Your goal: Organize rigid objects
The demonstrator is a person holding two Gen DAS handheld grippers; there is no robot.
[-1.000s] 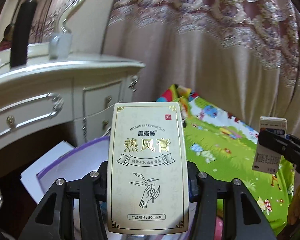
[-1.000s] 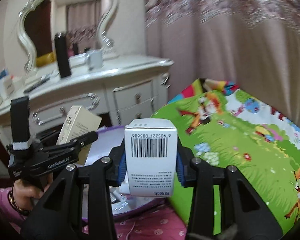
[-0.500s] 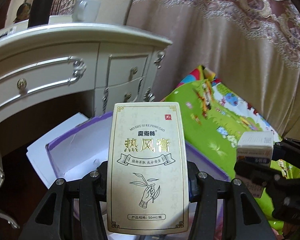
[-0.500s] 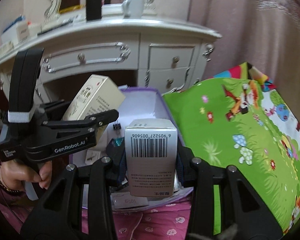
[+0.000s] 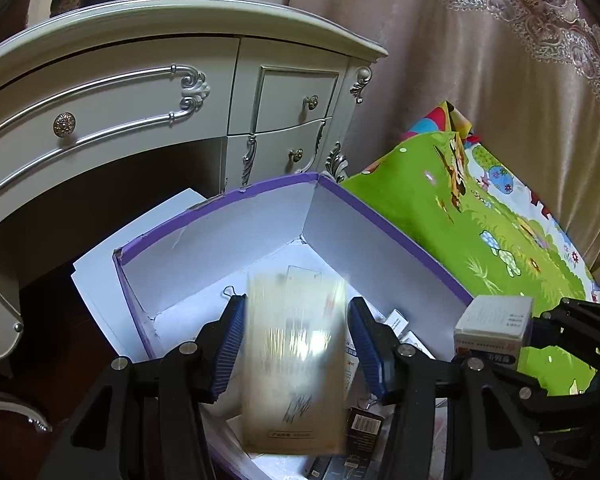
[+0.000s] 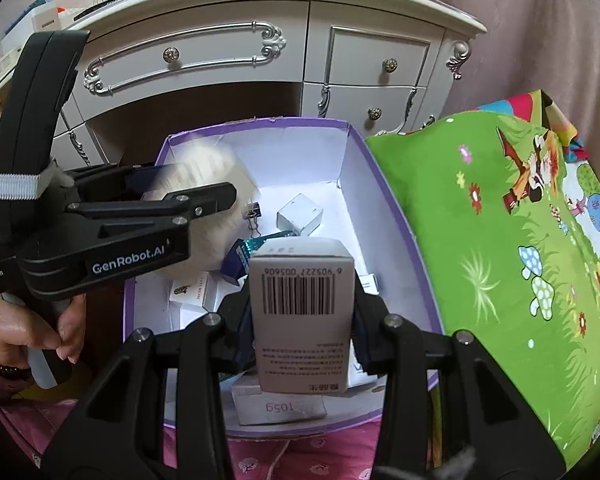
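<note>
The left gripper (image 5: 296,356) sits low in the centre of its own view with the gold box (image 5: 296,360) between its blue pads (image 5: 228,352). The box is blurred, and a sliver of space shows along at least one pad, so I cannot tell whether the jaws are clamping it or letting it go. It hangs over the inside of the purple bin (image 5: 380,216), which fills the middle of the frame below the white dresser (image 5: 140,92).

The right gripper (image 6: 302,320) is closed on the white box (image 6: 302,308), barcode end up, at bottom centre of its view, above the near end of the bin (image 6: 380,184). Small cartons and a binder clip (image 6: 253,216) already lie on the bin floor. The green mat (image 6: 500,260) lies to the right.

Both boxes look like light cardboard cartons: stiff enough to hold shape, but thin-walled, so a hard squeeze would probably dent them. The glossy gold face looks slippery. The two narrow sides, near mid-height, seem the best place to grip.
</note>
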